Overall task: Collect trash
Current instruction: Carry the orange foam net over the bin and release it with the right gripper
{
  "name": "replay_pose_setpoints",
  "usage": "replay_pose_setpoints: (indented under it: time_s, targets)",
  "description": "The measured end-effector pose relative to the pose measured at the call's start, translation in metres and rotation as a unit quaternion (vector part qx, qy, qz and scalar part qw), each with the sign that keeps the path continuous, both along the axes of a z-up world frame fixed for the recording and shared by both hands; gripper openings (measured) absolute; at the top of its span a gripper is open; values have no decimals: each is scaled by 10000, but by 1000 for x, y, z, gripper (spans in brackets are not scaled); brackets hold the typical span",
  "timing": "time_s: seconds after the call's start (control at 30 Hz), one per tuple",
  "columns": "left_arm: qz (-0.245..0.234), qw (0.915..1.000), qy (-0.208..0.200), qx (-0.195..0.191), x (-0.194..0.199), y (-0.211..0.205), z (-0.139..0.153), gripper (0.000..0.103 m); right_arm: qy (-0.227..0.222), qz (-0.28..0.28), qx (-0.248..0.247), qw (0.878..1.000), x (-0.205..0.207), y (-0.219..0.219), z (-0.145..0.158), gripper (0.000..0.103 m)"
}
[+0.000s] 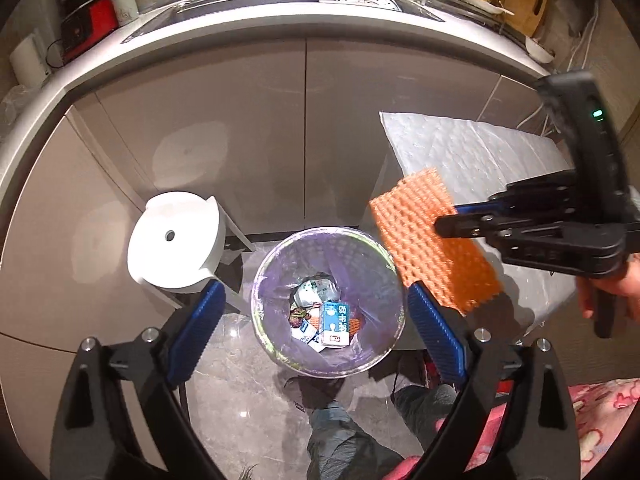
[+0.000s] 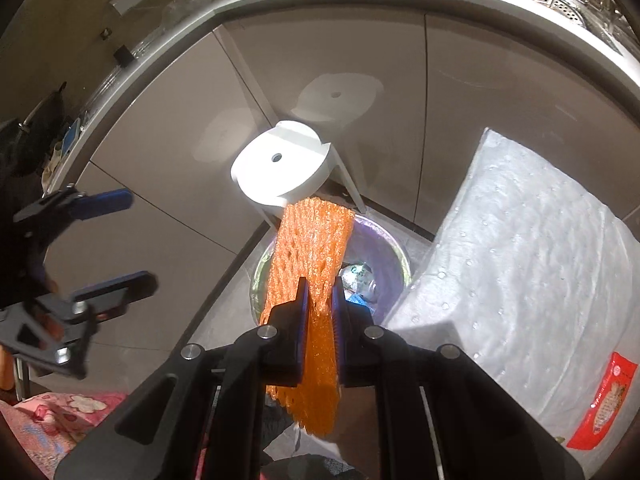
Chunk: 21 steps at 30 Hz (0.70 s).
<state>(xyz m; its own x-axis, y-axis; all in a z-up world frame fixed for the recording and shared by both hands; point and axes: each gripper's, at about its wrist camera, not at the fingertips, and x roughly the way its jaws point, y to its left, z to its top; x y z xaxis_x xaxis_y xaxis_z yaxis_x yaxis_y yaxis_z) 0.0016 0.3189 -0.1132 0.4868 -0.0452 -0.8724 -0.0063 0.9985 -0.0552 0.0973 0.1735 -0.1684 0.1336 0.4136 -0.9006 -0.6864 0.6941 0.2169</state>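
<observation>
A round trash bin [image 1: 264,280] lined with a purple bag stands on the floor below the counter; it holds a blue box [image 1: 336,322] and wrappers. My left gripper [image 1: 316,328] is open and empty above the bin. My right gripper [image 1: 444,224] is shut on an orange foam net [image 1: 436,248], held above the bin's right rim. In the right wrist view the net [image 2: 308,248] hangs between the pads [image 2: 338,304] of my right gripper [image 2: 320,292] over the bin [image 2: 394,256]. The left gripper [image 2: 116,240] shows open at the left.
A white round stool [image 1: 176,236] stands left of the bin. A large white bubble-wrapped package [image 1: 480,152] leans at the right, also in the right wrist view [image 2: 532,264]. Grey cabinet doors [image 1: 280,120] and a counter edge are behind. Pink patterned fabric [image 1: 600,420] lies at lower right.
</observation>
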Motion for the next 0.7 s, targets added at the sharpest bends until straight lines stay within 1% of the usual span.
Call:
replay_pose_setpoints:
  time_s: [0.13,0.27,0.47,0.5,0.53,0.57,0.6,0.63,0.7]
  targets:
    - [237,9997,-11,48,-17,18,10,90,148,105,-164,9997,6,31,-36,12]
    - [311,9994,20,123,-29,26,13,90,245,156,-366,9989,9,53,-65,12]
    - [299,9995,41,70,-38,34,16,92,302,147,-602,9976,8,71,-92,13]
    - [288,9995,50,77,-39,34,16,92,303,152,-655,9973,7,73,-95,15]
    - [279,9996,50,95,-40,34,16,92,327,156,-699,9969,7,74,-98,19]
    - [266,9996,52,114,-40,35,16,92,316,138,-740,9967,6,74,-99,36]
    - [267,9996,44,114,-40,35,15,92,277,118,-766,9966,5,74,-100,56]
    - [269,9996,43,109,-40,36,15,92,236,106,-763,9967,4,74,-99,60]
    - [265,9996,45,119,-41,36,15,92,209,119,-773,9967,4,74,-97,61]
